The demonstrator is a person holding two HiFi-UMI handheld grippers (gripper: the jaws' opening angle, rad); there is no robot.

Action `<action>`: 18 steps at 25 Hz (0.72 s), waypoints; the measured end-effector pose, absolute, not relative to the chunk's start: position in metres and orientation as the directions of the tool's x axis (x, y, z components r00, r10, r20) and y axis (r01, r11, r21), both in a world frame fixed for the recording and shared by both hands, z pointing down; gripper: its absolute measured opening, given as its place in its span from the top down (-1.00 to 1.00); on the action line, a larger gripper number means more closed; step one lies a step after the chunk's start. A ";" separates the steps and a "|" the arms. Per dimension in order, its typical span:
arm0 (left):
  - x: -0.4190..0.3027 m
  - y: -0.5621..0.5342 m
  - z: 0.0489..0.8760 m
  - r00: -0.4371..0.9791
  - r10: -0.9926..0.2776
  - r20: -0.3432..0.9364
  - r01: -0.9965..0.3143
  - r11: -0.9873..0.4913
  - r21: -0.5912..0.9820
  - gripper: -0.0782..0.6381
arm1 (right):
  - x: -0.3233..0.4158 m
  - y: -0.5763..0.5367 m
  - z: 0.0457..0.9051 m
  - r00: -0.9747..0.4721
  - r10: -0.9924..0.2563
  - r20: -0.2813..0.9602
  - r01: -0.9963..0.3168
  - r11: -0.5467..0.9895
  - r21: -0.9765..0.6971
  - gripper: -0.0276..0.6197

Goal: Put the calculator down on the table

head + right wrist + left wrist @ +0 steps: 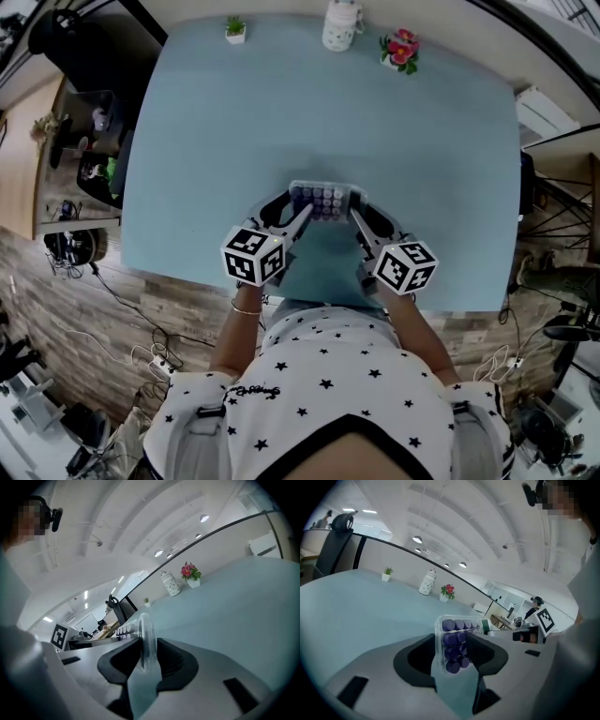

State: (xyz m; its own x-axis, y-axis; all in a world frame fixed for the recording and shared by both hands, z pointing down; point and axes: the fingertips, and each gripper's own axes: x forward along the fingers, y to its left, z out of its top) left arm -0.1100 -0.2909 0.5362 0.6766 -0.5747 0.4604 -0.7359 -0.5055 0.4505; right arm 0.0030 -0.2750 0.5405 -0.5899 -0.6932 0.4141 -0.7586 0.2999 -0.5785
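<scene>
The calculator point(323, 200) has a pale clear-edged case and rows of purple keys. It is held between both grippers over the near part of the light blue table point(206, 131). My left gripper point(300, 214) is shut on its left edge and my right gripper point(355, 217) on its right edge. In the left gripper view the calculator point(454, 641) shows its key face, with the left gripper point(452, 656) clamped on its side. In the right gripper view the calculator point(144, 639) appears edge-on, pinched by the right gripper point(147, 660). Whether it touches the tabletop cannot be told.
Along the table's far edge stand a small green potted plant point(235, 29), a white jar point(341, 25) and a pot of pink flowers point(400, 49). A dark chair and shelving point(89, 141) sit left of the table. Cables lie on the wooden floor point(150, 352).
</scene>
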 end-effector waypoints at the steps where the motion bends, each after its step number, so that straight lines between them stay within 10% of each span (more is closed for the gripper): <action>1: -0.109 -0.291 0.539 0.676 -0.571 0.466 -0.737 -0.505 0.450 0.19 | 0.004 -0.275 0.543 -0.589 -0.690 0.420 -0.759 0.295 -0.580 0.58; 18: -0.103 -0.288 0.571 0.657 -0.518 0.548 -0.754 -0.455 0.473 0.19 | 0.009 -0.273 0.573 -0.580 -0.635 0.509 -0.781 0.257 -0.569 0.57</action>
